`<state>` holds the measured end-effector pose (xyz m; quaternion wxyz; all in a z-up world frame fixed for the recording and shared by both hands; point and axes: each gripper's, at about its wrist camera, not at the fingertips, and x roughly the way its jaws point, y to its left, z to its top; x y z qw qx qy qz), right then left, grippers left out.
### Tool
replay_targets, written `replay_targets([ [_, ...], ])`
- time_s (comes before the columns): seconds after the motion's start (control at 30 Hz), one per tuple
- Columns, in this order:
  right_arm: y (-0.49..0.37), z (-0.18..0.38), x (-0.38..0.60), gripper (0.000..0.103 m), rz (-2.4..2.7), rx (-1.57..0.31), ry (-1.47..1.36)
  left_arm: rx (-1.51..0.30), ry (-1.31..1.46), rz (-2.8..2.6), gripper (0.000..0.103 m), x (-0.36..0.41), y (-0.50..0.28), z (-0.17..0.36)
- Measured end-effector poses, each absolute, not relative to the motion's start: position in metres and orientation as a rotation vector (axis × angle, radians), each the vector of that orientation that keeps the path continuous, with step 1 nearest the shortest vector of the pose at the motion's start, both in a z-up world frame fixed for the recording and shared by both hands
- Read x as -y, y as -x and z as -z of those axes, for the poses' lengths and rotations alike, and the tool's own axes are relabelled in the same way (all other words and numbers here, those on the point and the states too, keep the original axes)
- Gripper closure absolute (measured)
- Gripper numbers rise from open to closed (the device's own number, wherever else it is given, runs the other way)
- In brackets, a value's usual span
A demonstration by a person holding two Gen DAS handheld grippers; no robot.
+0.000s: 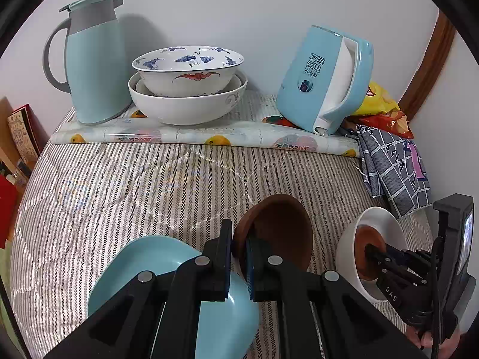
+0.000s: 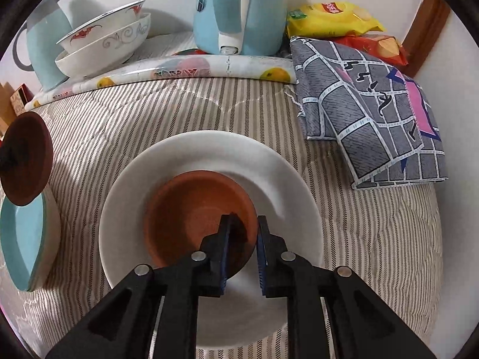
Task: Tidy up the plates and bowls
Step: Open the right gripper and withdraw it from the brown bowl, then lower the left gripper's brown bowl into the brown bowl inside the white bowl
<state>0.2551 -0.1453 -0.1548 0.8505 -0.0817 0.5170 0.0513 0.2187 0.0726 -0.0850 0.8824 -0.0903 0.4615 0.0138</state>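
Left gripper (image 1: 239,264) clamps brown saucer (image 1: 280,233) rim, 12 o'clock of blue plate (image 1: 167,272), ready for stacking. Right gripper (image 2: 244,249) straddles terracotta saucer (image 2: 194,218) rim at 4 o'clock, nested in white plate (image 2: 284,173); pad contact unclear.

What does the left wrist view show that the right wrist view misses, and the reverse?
Left only: the left gripper shut on the dark brown dish's rim, above the blue bowl. Right only: the right gripper straddling the terracotta saucer's near rim, pads not visibly pressing. Both: that saucer in the white plate, stacked bowls, blue kettle.
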Motion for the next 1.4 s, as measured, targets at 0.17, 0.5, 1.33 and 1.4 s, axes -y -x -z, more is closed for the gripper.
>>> replay_targets([
  [0.17,-0.253,0.151,0.145,0.078,-0.119,-1.083,0.167,-0.963,0.188,-0.025,0.095,-0.071,-0.218,0.085],
  [0.5,-0.235,0.123,0.157,0.073,-0.14,-0.999,0.103,-0.941,0.184,-0.012,0.095,-0.057,-0.209,0.072],
  [1.33,-0.184,0.104,0.277,0.067,-0.013,-0.922,-0.072,-0.968,0.136,0.112,0.095,0.043,-0.21,0.078],
  [1.4,-0.183,0.107,0.286,0.067,-0.001,-0.926,-0.091,-0.976,0.129,0.118,0.095,0.049,-0.212,0.082],
])
